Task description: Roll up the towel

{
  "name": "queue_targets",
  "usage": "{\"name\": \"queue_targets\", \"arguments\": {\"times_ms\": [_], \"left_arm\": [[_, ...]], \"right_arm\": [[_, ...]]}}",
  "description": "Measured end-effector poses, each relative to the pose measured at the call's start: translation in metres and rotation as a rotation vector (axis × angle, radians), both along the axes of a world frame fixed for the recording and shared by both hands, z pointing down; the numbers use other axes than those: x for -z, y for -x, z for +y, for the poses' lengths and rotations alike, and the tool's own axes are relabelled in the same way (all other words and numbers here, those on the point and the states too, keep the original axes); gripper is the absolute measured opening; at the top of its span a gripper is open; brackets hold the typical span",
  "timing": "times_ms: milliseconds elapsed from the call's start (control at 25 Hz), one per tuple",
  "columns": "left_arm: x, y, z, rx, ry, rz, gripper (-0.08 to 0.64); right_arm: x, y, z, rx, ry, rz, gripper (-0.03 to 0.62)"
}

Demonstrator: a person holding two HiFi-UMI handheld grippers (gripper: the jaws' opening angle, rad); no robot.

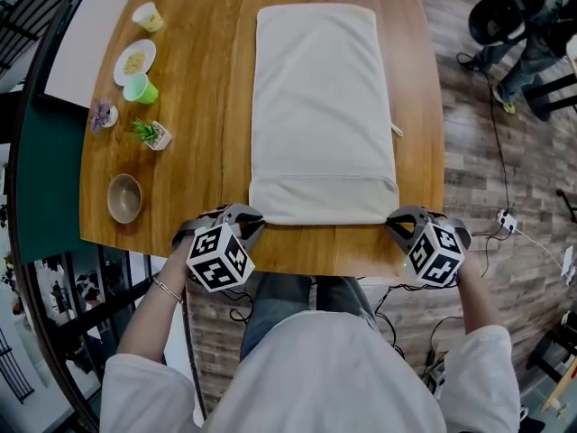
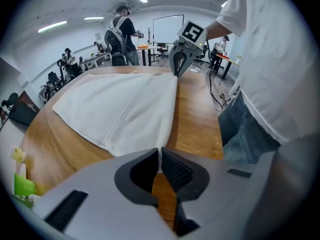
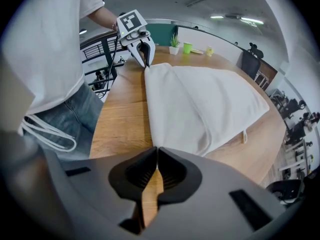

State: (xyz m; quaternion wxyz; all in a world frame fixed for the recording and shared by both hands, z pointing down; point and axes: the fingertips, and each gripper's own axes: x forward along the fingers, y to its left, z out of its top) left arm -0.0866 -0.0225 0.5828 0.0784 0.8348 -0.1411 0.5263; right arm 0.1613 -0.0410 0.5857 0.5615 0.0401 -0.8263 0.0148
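Your left gripper (image 1: 243,216) and right gripper (image 1: 403,221) are clamped on the cream rectangular cloth towel's (image 1: 320,106) near corners, at 7 and 5 o'clock. It lies flat on the round wooden table (image 1: 207,79), and gripping both corners probably lets you start an even roll.

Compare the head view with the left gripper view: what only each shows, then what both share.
Only the head view: the round brown bowl, and the black-and-white marker cube on the left gripper. Only the left gripper view: that gripper's jaws shut on a corner of the cream rectangular towel, and people standing across the room. Both: the towel lying flat on the wooden table, and the right gripper at the other near corner.
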Motion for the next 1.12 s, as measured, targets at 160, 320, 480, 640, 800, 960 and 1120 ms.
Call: {"name": "queue_targets", "arguments": {"times_ms": [160, 320, 480, 640, 800, 960, 1120], "left_arm": [[0.009, -0.002, 0.023, -0.022, 0.106, 0.041, 0.021], [0.029, -0.004, 0.039, -0.054, 0.181, 0.075, 0.02], [0.053, -0.001, 0.027, -0.053, 0.189, 0.104, 0.02], [0.073, 0.001, -0.013, -0.04, 0.149, 0.119, 0.02], [0.079, 0.004, -0.054, -0.014, 0.122, 0.122, 0.02], [0.068, 0.007, -0.097, 0.057, 0.103, 0.136, 0.02], [0.048, 0.012, -0.128, 0.131, 0.12, 0.114, 0.021]], "right_arm": [[0.011, -0.003, 0.031, -0.038, 0.123, -0.027, 0.011], [0.032, -0.004, 0.054, -0.069, 0.207, -0.067, 0.011], [0.056, -0.003, 0.052, -0.116, 0.216, -0.112, 0.011], [0.077, 0.001, 0.022, -0.165, 0.194, -0.155, 0.011], [0.088, 0.002, -0.02, -0.192, 0.148, -0.15, 0.011], [0.081, 0.002, -0.067, -0.236, 0.121, -0.139, 0.011], [0.061, 0.003, -0.105, -0.282, 0.14, -0.125, 0.012]]}}
